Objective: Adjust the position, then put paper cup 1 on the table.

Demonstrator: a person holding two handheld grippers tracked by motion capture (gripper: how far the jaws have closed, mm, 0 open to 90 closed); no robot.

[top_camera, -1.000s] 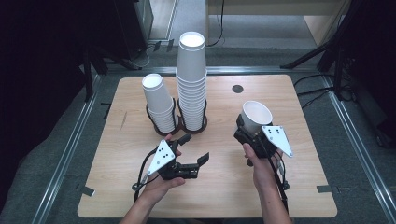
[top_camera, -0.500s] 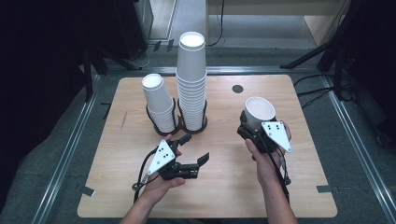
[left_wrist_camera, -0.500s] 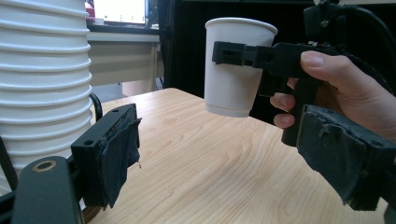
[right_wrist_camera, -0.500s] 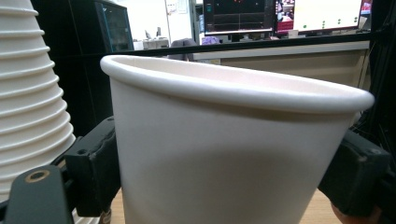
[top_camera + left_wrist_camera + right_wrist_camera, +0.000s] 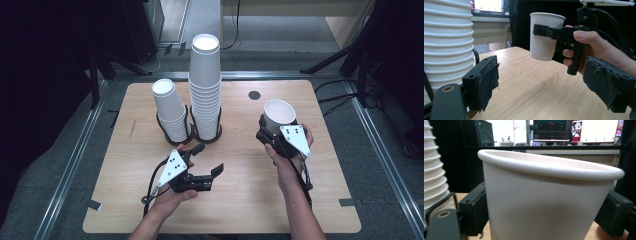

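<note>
While the left gripper (image 5: 207,162) rests low over the near part of the table (image 5: 240,210), its jaws stand apart with nothing between them; in the left gripper view its dark padded fingers (image 5: 487,82) frame bare wood. Across from it, on the person's right, the right gripper (image 5: 267,131) is clamped on a single paper cup (image 5: 278,116), one jaw on each side of the wall just under the rim, as the right gripper view shows with the cup (image 5: 544,202) wedged between the two black jaws. The cup is held mouth up and a little tilted, its base clear of the tabletop in the left gripper view (image 5: 544,37).

Such a cup is very light and thin-walled. It will likely dent or go oval under a hard squeeze, and its smooth paper can slip if the grip is too loose. The stiffest place to hold it is high on the wall, close under the rolled rim, where the right jaws sit now. A pinch lower down would crush it more easily.

Farther back stand two stacks of the same white cups, mouths down, each seated in a dark ring holder: the shorter stack (image 5: 170,112) on the left and the taller stack (image 5: 205,85) just beside it. Whether the two stacks touch is hard to tell from above. Beyond the held cup, a small dark round mark (image 5: 254,95) sits near the table's far edge.
</note>
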